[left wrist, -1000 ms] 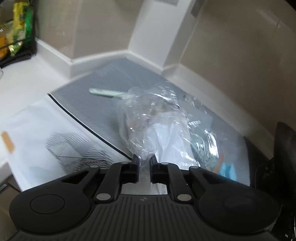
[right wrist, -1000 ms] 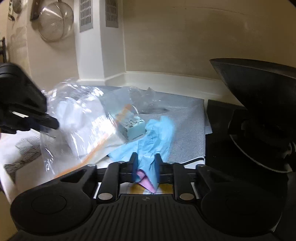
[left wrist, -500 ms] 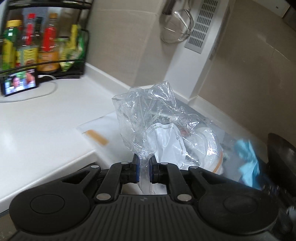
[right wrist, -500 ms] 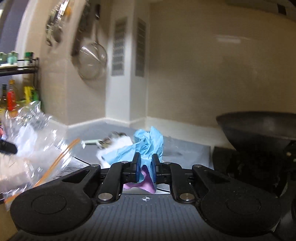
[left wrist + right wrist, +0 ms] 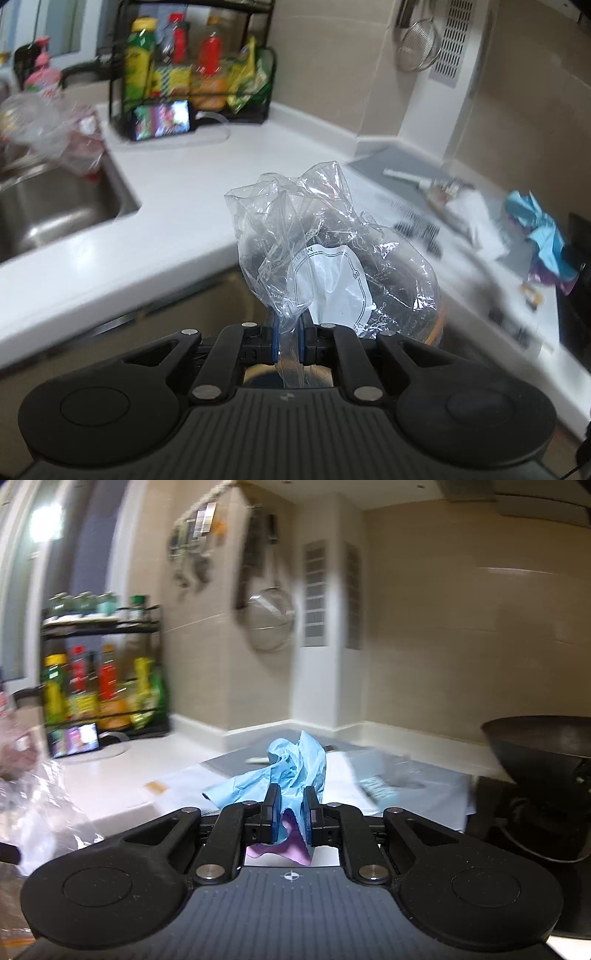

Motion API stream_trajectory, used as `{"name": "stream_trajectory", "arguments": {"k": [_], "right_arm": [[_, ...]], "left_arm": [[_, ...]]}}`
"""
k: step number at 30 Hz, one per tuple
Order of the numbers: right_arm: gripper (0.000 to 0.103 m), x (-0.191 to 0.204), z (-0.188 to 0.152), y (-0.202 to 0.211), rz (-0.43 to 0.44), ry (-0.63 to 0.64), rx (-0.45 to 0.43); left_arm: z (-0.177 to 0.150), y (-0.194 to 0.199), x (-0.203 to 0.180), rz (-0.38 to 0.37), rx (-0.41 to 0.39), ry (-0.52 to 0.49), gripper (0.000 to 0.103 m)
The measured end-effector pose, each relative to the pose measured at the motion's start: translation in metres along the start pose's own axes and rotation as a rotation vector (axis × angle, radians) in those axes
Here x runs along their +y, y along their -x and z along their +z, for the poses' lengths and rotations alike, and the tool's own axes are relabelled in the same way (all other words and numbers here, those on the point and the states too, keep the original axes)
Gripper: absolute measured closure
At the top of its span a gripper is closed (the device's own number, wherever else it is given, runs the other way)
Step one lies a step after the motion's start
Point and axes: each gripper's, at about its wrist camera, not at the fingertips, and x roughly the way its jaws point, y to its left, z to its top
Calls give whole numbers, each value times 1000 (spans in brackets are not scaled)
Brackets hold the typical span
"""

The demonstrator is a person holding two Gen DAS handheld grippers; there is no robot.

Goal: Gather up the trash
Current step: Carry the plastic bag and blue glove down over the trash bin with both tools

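The left tongs [image 5: 287, 339] are clamped on the twisted neck of a clear plastic bag [image 5: 325, 254], which stands up crumpled in front of them, off the edge of the white counter [image 5: 192, 192] and over the cabinet front below. Through the plastic shows a white label [image 5: 338, 291] with a dark scalloped border and a line of small print running round it; the letters are too small and warped for me to read, though a tiny fork mark sits on its right edge. An orange strip shows at the bag's lower right.

The right tongs [image 5: 290, 814] are pinched shut on a wad of blue crumpled paper [image 5: 295, 764], which rises up between and above the 2 pads, with a purple scrap [image 5: 291, 845] hanging out beneath them. From the left view that same blue and purple bundle sits at far right, above the counter's edge.

On the counter beyond lie a grey mat [image 5: 402, 166] with a pale stick-like thing and some small litter, blurred. A black rack [image 5: 192, 74] of bottles stands at the back; their labels are yellow, red and green but smeared, nothing legible. A phone [image 5: 162, 119] with a lit screen leans at its foot. The steel sink [image 5: 55, 214] is to the left, a strainer [image 5: 271, 622] hangs on the wall, and a dark wok [image 5: 543, 749] sits at right.
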Motion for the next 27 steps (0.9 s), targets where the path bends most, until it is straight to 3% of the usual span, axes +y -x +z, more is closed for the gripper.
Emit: {"name": "stream_trajectory", "arguments": {"k": [10,27], "right_arm": [[89,40,-25,30,147,42,125],[89,76,-76,3,220,92,326]], "left_arm": [[-43,-9,20,-13,113,-17,93],[-66,-44,17,4,206,-83,93]]}}
